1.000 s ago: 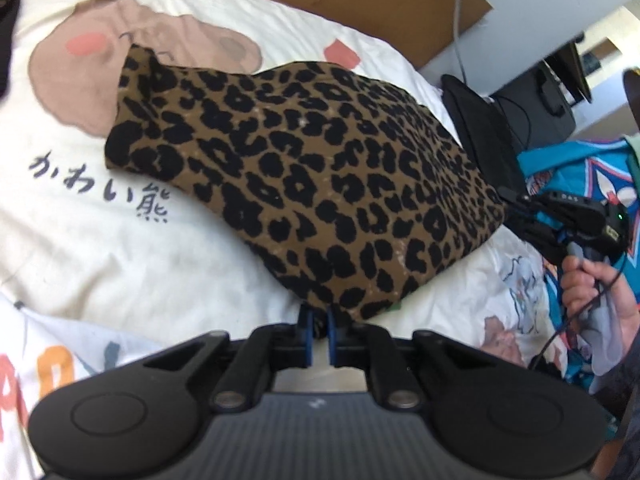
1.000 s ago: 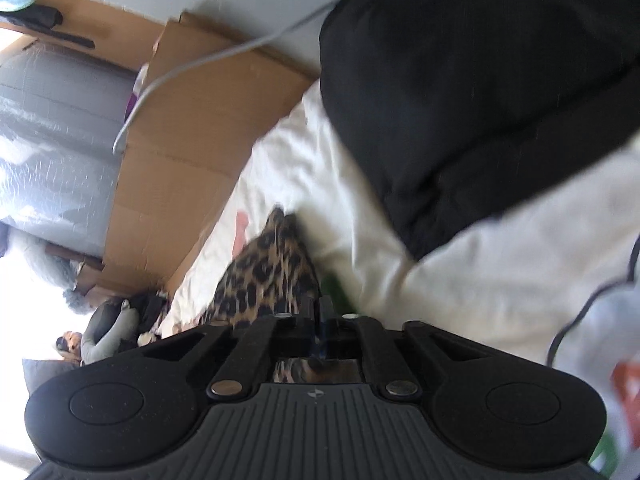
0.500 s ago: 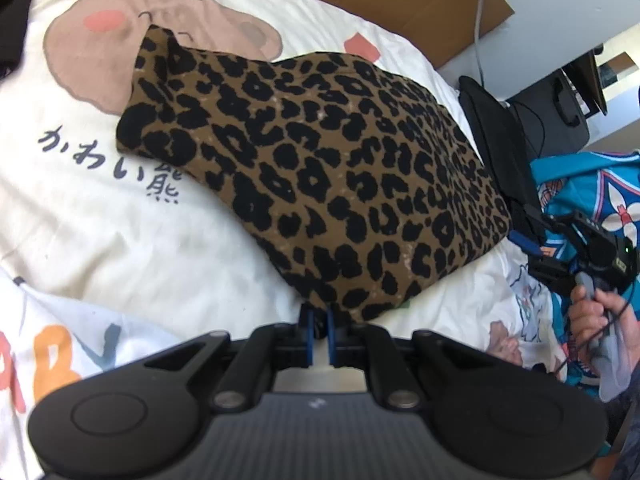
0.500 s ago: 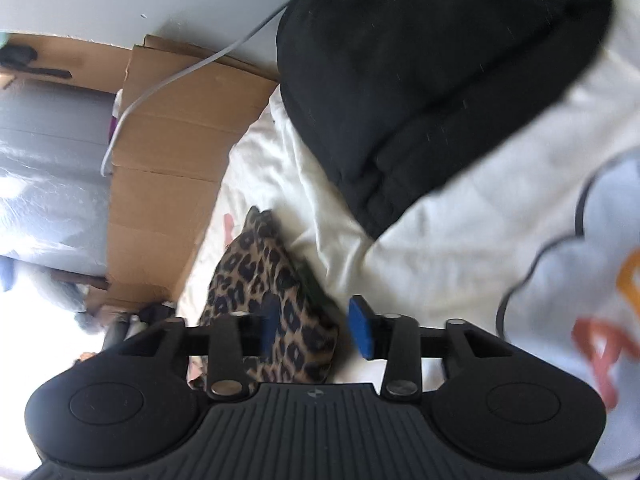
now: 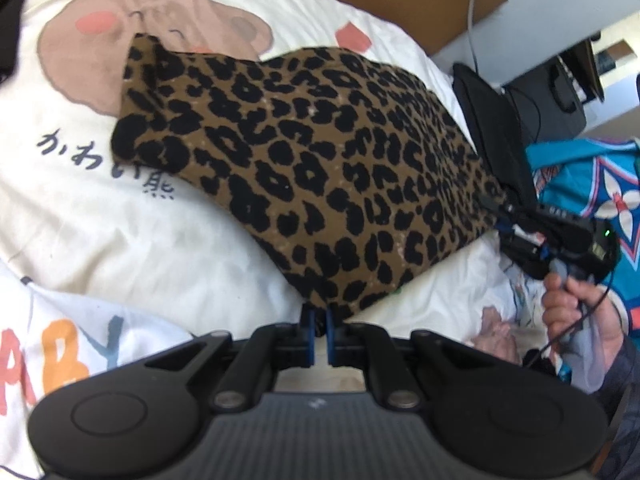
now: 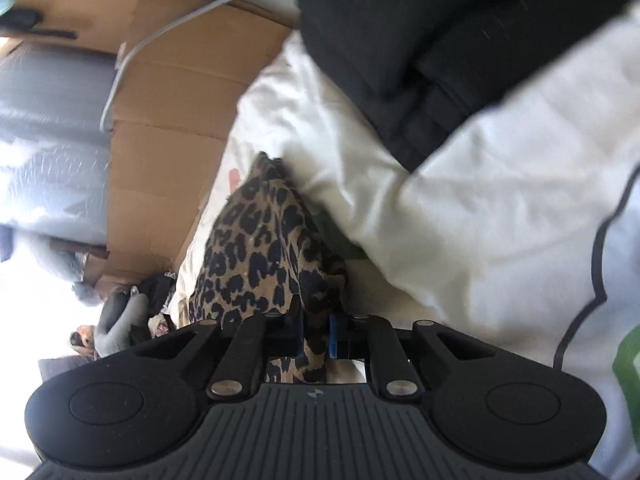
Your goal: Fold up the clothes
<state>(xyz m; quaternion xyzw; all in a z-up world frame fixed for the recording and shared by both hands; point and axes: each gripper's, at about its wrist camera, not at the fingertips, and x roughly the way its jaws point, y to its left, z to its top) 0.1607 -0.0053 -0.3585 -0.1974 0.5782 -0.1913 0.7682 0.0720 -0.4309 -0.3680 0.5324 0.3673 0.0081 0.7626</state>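
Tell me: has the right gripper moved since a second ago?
Yes. The right gripper dropped back toward the leopard-print garment, away from the black clothing; its jaws, just closing, now pinch the garment's corner.

garment (image 5: 304, 168): brown ground with black leopard spots
bedsheet (image 5: 120, 248): cream-white — printed with a tan-pink bear, coral cheeks, dark characters
bedsheet lettering (image 5: 60, 360): coral, orange and grey-blue letters
black clothing (image 6: 460, 40): plain black
cardboard (image 6: 168, 128): plain brown
cable (image 6: 132, 52): pale grey
gripper pads (image 5: 308, 336): blue — on black bodies
cloth at right (image 5: 592, 176): turquoise with white and red flower shapes
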